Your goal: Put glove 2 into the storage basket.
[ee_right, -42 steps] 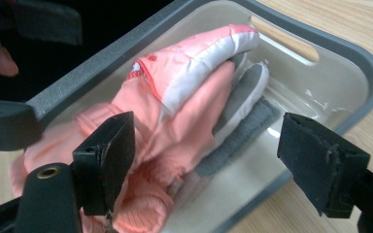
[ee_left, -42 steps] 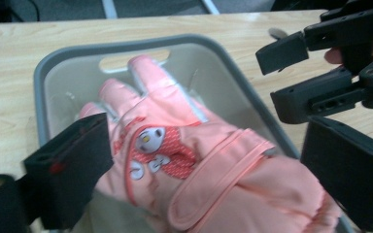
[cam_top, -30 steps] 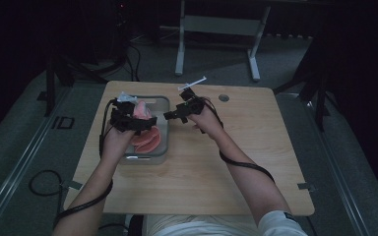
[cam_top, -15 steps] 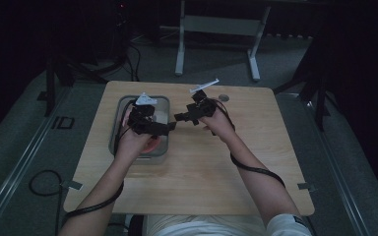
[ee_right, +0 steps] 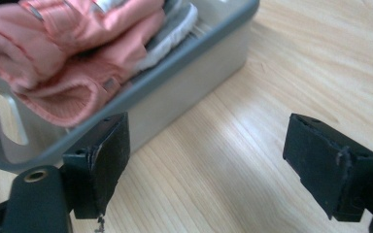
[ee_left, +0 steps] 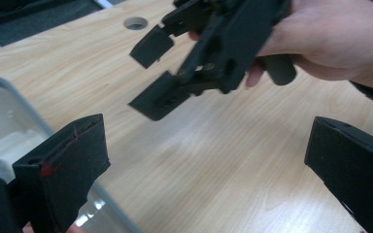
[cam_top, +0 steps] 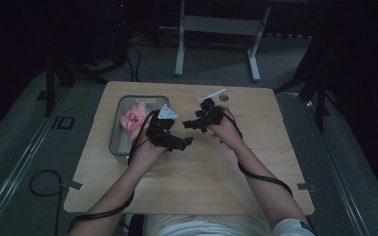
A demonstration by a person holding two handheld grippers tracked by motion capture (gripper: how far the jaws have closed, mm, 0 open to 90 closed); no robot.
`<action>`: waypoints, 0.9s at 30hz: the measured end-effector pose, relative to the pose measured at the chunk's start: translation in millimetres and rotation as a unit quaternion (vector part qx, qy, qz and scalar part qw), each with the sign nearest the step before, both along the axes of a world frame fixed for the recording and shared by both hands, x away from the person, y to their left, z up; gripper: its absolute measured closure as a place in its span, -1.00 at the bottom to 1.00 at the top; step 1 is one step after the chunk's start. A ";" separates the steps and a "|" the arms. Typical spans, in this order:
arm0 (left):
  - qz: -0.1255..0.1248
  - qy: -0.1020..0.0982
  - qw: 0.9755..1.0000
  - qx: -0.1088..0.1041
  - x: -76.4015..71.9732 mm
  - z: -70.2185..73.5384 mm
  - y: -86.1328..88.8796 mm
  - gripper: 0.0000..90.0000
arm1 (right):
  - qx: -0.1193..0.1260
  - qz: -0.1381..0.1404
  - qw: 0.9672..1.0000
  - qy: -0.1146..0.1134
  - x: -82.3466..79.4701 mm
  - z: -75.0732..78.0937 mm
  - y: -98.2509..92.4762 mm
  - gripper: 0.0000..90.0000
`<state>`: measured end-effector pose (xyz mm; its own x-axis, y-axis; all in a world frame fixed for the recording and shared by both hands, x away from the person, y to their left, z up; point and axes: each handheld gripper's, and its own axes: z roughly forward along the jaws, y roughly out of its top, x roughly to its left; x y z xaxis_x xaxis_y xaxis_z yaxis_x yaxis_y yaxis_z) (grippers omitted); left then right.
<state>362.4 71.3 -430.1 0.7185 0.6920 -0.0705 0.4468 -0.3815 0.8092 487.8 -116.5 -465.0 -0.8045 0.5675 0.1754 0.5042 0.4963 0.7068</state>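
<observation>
With both tongs released over the bench [cam_top: 275, 162], the pink cloth [cam_top: 134, 119] lies heaped in the grey tray [cam_top: 114, 142] at left; judged best, left tongs [cam_top: 186, 142] pinch a raised fold while right tongs [cam_top: 191, 123] steady the rim.

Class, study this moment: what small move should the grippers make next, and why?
Probably pull both back. The pink cloth already lies in the grey bin, and the left gripper and right gripper, jaws open and empty, hang over bare table.

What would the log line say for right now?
left gripper: open, empty | right gripper: open, empty | pink cloth: in grey bin | both grippers over table, right of bin
</observation>
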 end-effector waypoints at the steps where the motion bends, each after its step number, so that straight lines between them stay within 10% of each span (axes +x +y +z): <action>1: -0.002 -0.001 1.000 -0.001 -1.2 -1.2 -2.0 -0.97 | -0.003 -0.002 1.000 -0.001 -0.3 -3.4 -1.4 -0.62; 27: -0.049 0.014 0.998 0.026 -26.8 -50.1 -49.3 -0.97 | -0.022 -0.035 0.999 -0.012 -13.7 -40.5 -36.3 -0.62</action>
<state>335.6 22.0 -480.2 0.7806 0.6224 -0.0576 0.4282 -0.4652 0.7747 474.1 -152.7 -505.5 -0.7656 0.6297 0.1314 0.5229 0.4903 0.6972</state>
